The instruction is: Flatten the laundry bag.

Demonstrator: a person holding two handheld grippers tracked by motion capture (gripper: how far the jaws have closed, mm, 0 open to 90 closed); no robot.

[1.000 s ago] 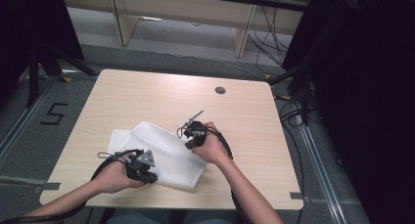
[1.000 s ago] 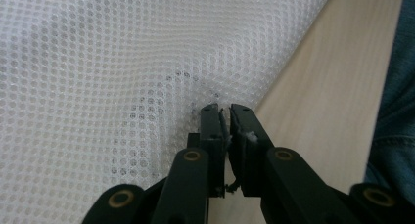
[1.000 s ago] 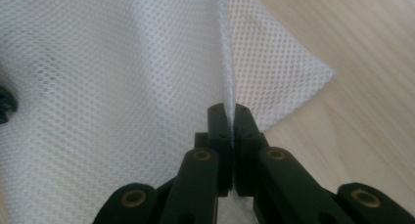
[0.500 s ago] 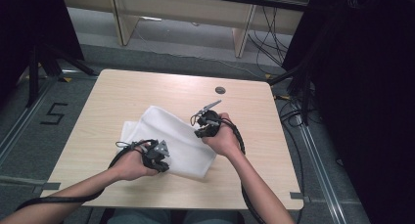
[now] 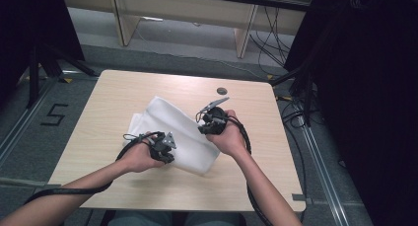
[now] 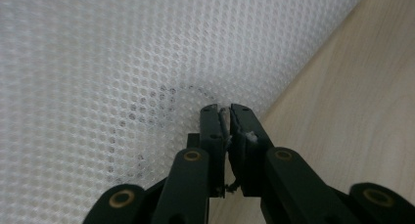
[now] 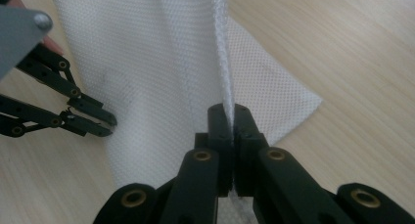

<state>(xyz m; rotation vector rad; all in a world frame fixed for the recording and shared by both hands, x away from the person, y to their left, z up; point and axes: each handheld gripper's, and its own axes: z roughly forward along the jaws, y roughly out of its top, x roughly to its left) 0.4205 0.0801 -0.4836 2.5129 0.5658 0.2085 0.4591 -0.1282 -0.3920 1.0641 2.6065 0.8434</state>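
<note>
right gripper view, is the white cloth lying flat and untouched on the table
No, the right gripper has its jaws shut on a raised fold of the white cloth, lifting it off the table.

High view: even overhead light, table well lit, soft faint shadows under the hands. Surround falls off hard, near black from 1 to 5 o'clock and at 10 o'clock. No glare on the wood. Slightly soft overall, low detail.

Left gripper view: bright and flat, white mesh cloth sharp at centre, softer toward 10 o'clock; faint grey smudge near the jaw tips. Jaw bases at 6 o'clock blurred.

Right gripper view: same diffuse light, cloth weave crisp, wood at 3 o'clock mildly soft, grey plate at 9 o'clock out of focus.
</note>
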